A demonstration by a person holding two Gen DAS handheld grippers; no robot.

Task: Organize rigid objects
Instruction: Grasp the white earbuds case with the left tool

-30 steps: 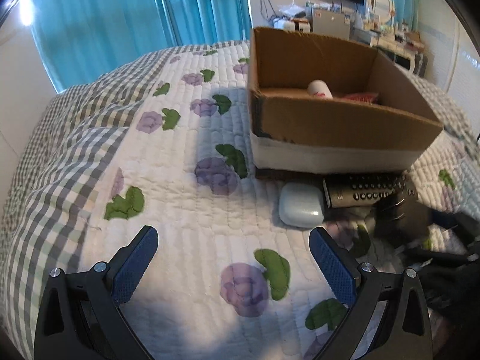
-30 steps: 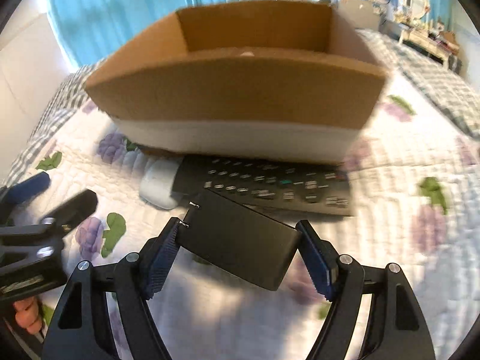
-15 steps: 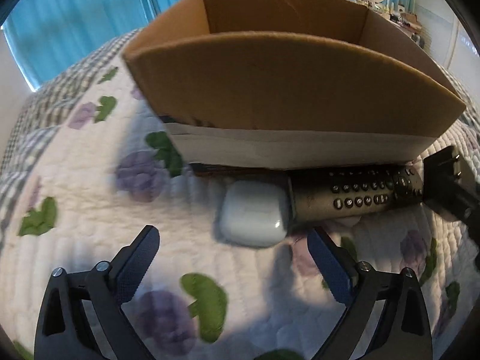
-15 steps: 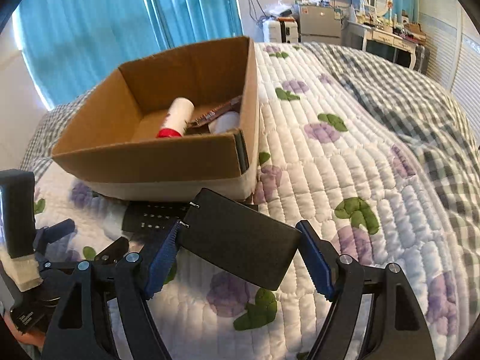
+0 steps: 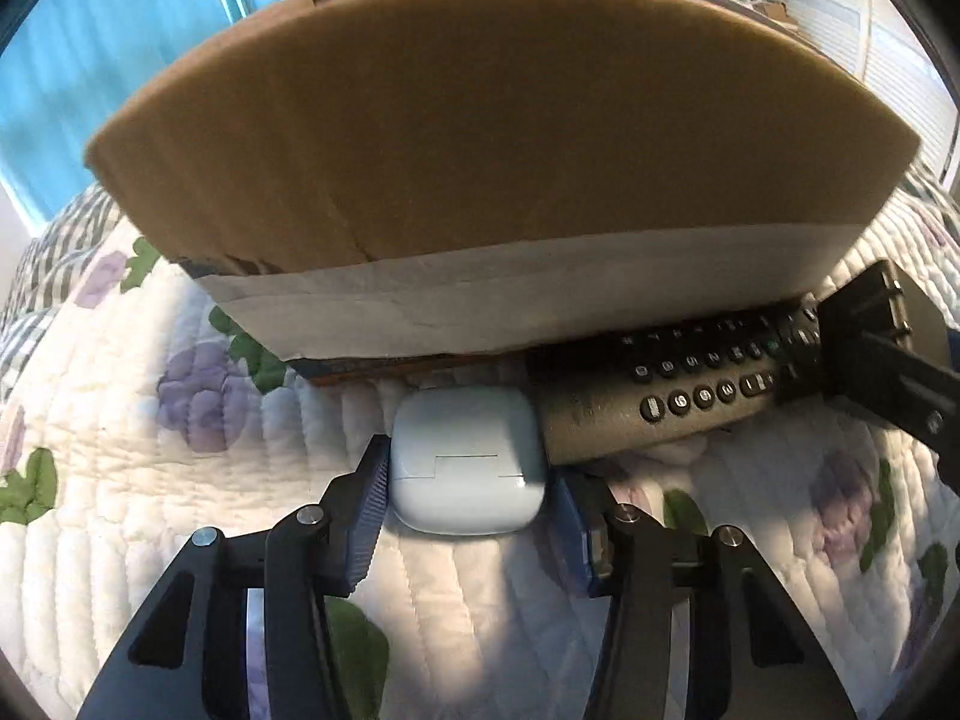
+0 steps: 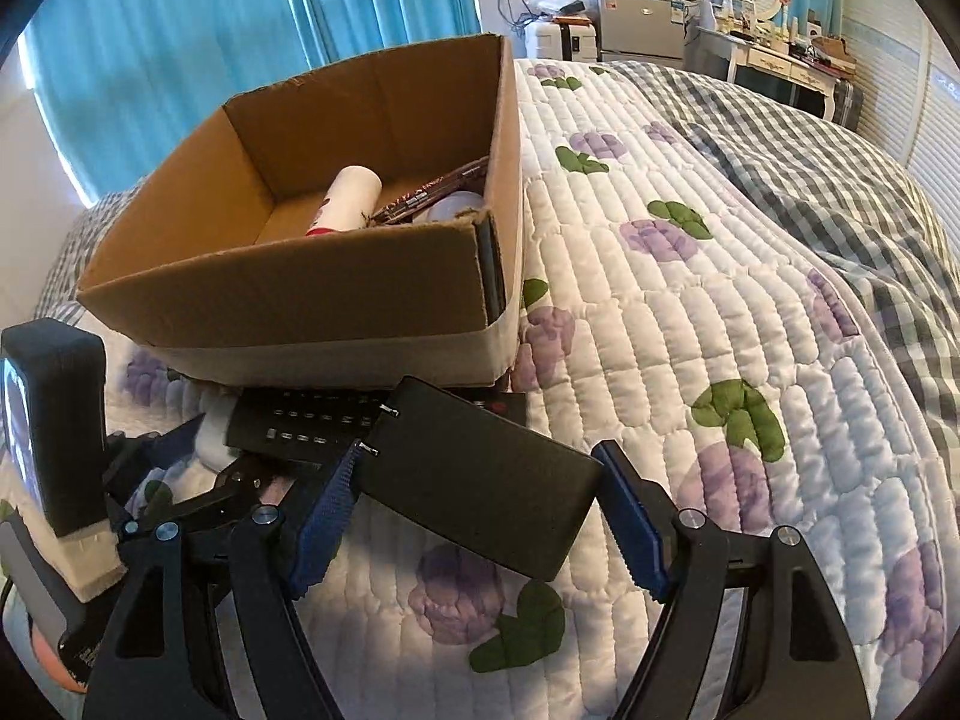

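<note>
On the quilted bed, just in front of the cardboard box, the left gripper has its fingers closed against both sides of the white earbud case, which lies on the quilt touching the near end of the remote control. The right gripper holds a flat black rectangular object between its fingers, raised to the right of the box, which contains a white tube.
</note>
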